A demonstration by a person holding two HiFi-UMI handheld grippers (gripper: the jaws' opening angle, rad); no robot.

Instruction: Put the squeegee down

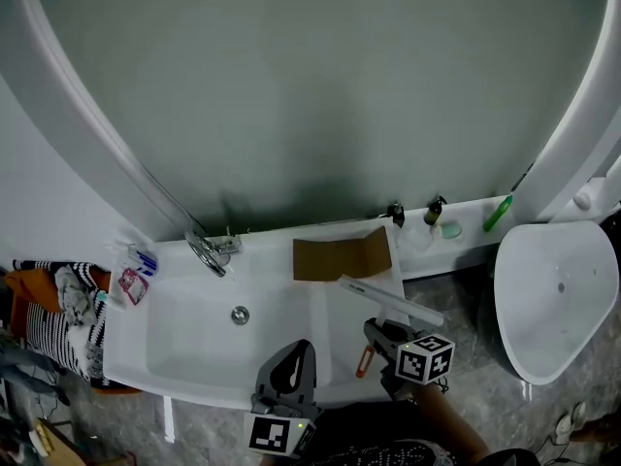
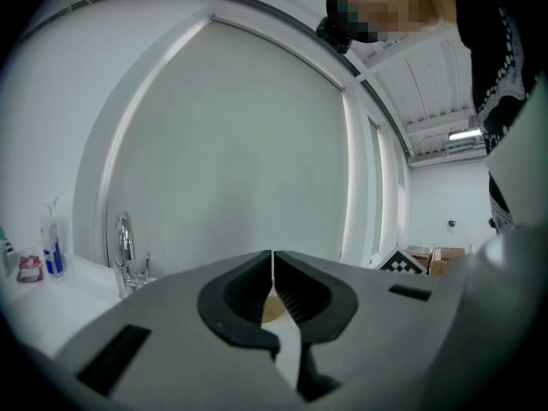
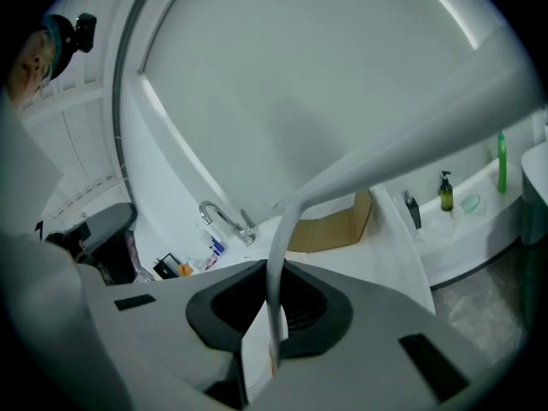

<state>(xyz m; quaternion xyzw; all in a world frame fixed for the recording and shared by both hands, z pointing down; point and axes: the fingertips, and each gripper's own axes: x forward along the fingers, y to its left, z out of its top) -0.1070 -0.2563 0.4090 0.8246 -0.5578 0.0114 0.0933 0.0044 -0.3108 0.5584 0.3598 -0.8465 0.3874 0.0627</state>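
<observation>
The white squeegee [image 1: 390,301] hangs just above the right part of the white sink counter [image 1: 194,367], its long blade slanting from upper left to lower right. My right gripper [image 1: 374,330] is shut on its thin handle from below. In the right gripper view the handle [image 3: 276,264] stands pinched between the jaws and the blade [image 3: 411,144] runs off to the upper right. My left gripper [image 1: 296,349] hovers over the counter's front edge, shut and empty. Its pads [image 2: 291,291] meet with nothing between them.
A chrome faucet [image 1: 209,252] and the drain [image 1: 240,315] mark the basin. A folded cardboard piece [image 1: 342,256] lies behind the squeegee. Bottles [image 1: 434,212] and a green tube [image 1: 498,213] stand on the back ledge. A white bowl [image 1: 553,299] sits at the right, toiletries [image 1: 136,272] and clothes [image 1: 58,309] at the left.
</observation>
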